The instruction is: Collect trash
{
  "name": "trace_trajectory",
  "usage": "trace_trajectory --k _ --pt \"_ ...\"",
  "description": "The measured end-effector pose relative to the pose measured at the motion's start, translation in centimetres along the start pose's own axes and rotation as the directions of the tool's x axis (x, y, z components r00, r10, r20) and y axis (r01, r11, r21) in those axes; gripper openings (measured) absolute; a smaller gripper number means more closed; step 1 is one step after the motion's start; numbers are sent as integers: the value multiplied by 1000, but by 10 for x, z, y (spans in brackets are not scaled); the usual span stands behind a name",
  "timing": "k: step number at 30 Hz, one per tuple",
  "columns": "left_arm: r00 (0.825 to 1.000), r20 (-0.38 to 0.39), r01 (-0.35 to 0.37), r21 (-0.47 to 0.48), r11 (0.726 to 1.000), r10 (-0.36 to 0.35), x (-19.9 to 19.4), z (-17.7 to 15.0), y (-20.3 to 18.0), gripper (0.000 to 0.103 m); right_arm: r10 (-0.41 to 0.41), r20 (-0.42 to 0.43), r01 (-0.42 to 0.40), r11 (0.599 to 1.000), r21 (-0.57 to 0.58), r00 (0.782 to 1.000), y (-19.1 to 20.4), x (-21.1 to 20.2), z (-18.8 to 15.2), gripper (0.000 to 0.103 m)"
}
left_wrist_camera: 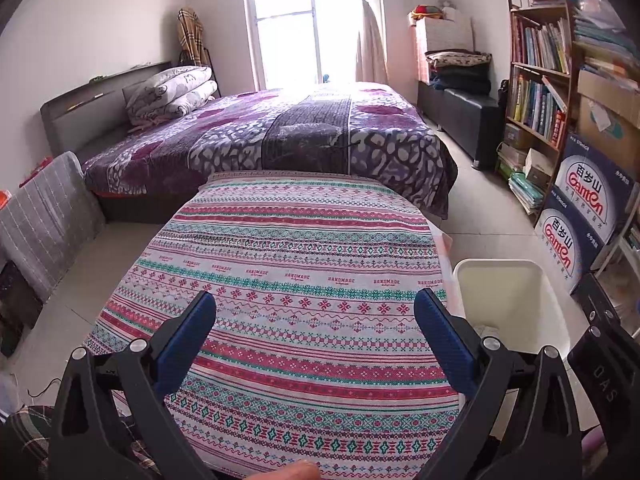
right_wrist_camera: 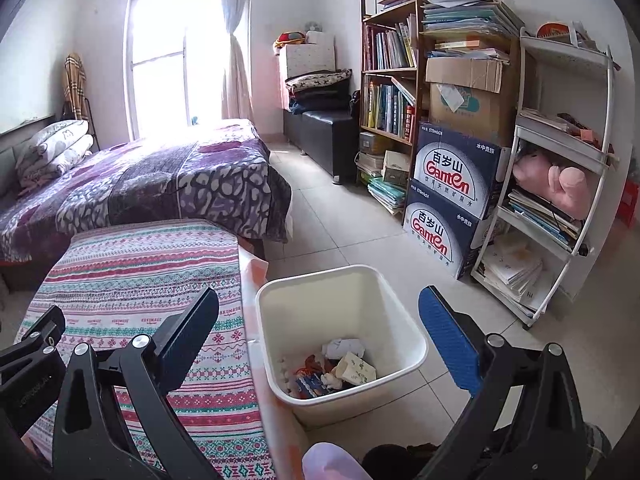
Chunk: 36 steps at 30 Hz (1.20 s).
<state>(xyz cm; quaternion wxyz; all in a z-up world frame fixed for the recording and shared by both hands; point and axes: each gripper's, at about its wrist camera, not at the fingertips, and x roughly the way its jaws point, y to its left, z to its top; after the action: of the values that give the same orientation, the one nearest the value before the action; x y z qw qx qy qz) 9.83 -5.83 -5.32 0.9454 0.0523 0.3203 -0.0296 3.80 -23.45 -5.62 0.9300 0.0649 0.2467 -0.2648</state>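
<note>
A white waste bin point(right_wrist_camera: 344, 284) stands on the floor right of the table. Inside it lie several pieces of trash point(right_wrist_camera: 340, 366): crumpled white paper, a pale carton and colourful wrappers. My right gripper point(right_wrist_camera: 320, 312) is open and empty, held above the bin. The bin also shows in the left wrist view point(left_wrist_camera: 500, 280) at the right. My left gripper point(left_wrist_camera: 316, 312) is open and empty over the table with the striped patterned cloth point(left_wrist_camera: 304, 264). No trash shows on the cloth.
A bed with a purple blanket point(left_wrist_camera: 280, 132) stands beyond the table. Bookshelves point(right_wrist_camera: 392, 64), stacked water cartons point(right_wrist_camera: 452, 192) and a white rack point(right_wrist_camera: 560, 184) line the right wall. A black bench point(right_wrist_camera: 324, 132) stands by the window. Tiled floor point(right_wrist_camera: 344, 216) surrounds the bin.
</note>
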Motion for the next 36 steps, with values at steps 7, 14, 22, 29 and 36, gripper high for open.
trace_trajectory --k 7,14,22,29,36 --pt "1000 1 -2 1 1000 2 1 0 0 96 -1 1 1 1000 -2 1000 -1 0 0 96" --pt "1000 -4 -4 4 1000 4 2 -2 1 96 -7 -5 7 1000 -3 1000 0 1 -2 96" --pt "1000 -6 -2 7 1000 2 3 -4 1 96 -8 -6 8 1000 -1 1000 -2 2 -3 96" --pt "1000 -10 -1 15 1000 1 4 -5 -2 96 -11 -10 11 1000 2 1000 -6 3 -6 96" --pt "1000 -11 -2 16 1000 3 5 -5 -2 96 -12 -19 12 1000 -2 1000 -6 4 -7 96"
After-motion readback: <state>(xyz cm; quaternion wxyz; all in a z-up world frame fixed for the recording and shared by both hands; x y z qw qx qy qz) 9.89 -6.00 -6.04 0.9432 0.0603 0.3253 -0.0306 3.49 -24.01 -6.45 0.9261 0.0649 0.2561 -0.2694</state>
